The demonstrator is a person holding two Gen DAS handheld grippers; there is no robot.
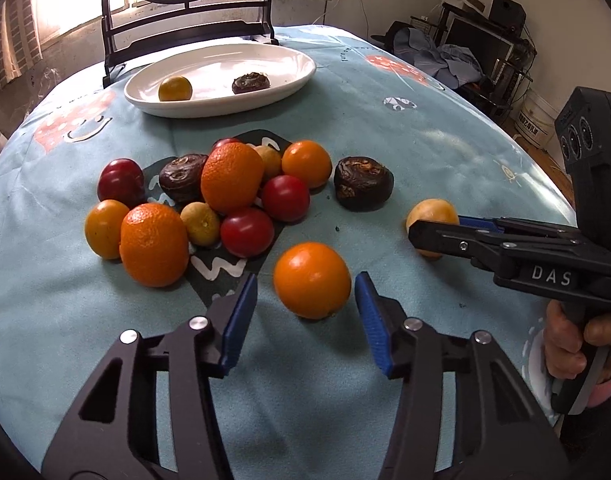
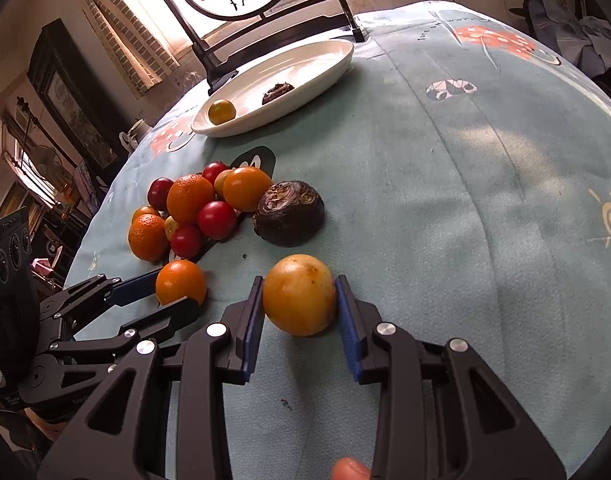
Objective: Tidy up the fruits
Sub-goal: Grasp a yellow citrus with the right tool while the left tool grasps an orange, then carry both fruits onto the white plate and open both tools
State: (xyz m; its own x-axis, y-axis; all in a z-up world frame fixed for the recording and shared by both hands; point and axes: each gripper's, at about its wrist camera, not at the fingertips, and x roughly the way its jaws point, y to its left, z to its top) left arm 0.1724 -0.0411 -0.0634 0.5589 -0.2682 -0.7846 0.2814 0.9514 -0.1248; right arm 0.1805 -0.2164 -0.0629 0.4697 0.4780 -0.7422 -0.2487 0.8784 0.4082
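Left gripper stands wide apart, its blue pads flanking a loose orange with a gap showing on both sides; it grips nothing. Further right, the right gripper has its pads pressed to both sides of a yellowish fruit, clamped on it, the fruit low over the blue tablecloth; whether it rests on the cloth cannot be told.

Leftward lies the fruit pile of oranges, red fruits and small yellow ones, packed and touching, with a dark wrinkled fruit just beside its right edge. Beyond the pile, near the table's far edge, a white oval plate carries a small yellow fruit and a dark fruit, well apart. To the right of the held fruit the cloth runs bare to the table's rim.

Several pile fruits are half hidden behind others. In the left wrist view, the right gripper's arm covers part of the yellowish fruit.
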